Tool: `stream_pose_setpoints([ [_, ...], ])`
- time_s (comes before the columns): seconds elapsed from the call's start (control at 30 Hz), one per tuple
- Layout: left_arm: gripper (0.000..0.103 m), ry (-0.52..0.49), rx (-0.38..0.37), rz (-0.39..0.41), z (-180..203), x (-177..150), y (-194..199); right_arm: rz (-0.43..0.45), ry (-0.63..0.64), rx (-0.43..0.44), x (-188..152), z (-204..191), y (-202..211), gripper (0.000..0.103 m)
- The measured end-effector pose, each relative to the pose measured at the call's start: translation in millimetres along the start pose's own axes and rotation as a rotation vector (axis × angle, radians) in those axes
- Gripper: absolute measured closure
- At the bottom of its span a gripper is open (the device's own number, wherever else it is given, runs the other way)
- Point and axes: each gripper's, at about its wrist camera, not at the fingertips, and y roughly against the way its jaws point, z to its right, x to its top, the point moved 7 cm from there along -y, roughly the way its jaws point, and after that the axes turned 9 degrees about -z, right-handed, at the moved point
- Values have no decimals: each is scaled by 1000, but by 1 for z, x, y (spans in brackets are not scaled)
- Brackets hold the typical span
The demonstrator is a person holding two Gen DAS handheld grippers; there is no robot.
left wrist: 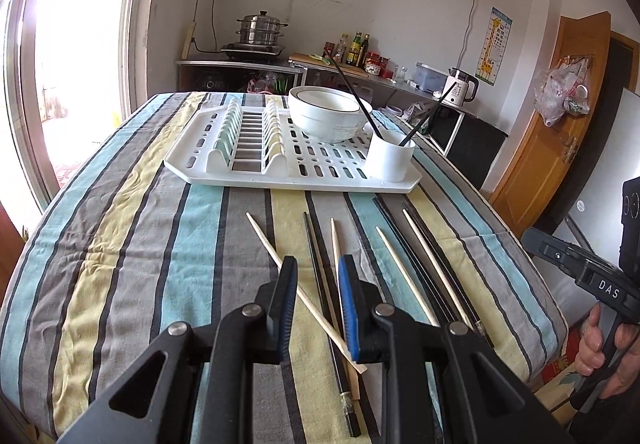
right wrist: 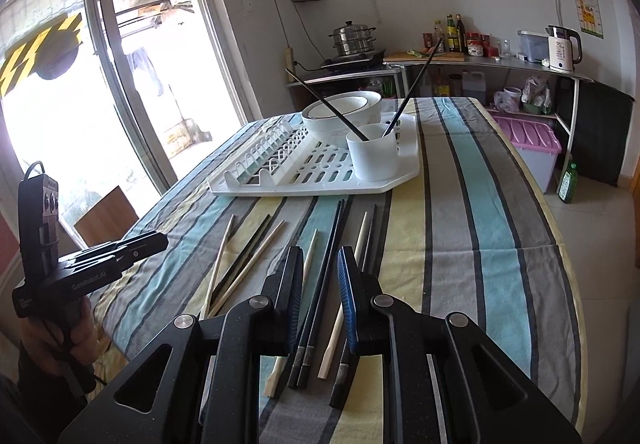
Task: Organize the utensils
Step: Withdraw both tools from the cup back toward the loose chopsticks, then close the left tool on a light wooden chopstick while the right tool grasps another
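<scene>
On the striped bench, the left gripper hovers partly open and empty over loose chopsticks. The white rack beyond carries a cup holding two black chopsticks. The right gripper hangs likewise open above more chopsticks.

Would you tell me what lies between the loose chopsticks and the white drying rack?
Only bare striped tablecloth separates the chopsticks from the drying rack; both wrist views show it.
</scene>
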Motion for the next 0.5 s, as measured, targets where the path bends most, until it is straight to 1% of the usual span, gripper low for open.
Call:
stream_pose_setpoints([
  [0.23, 81, 34, 48, -57, -15, 4, -25, -48, 22, 3, 4, -7, -24, 85],
  [0.43, 79, 80, 84, -126, -33, 10, -53, -125, 49, 6, 10, -16, -57, 85],
  [0.5, 79, 105, 84, -148, -39, 13, -61, -154, 61, 4, 12, -18, -69, 85],
])
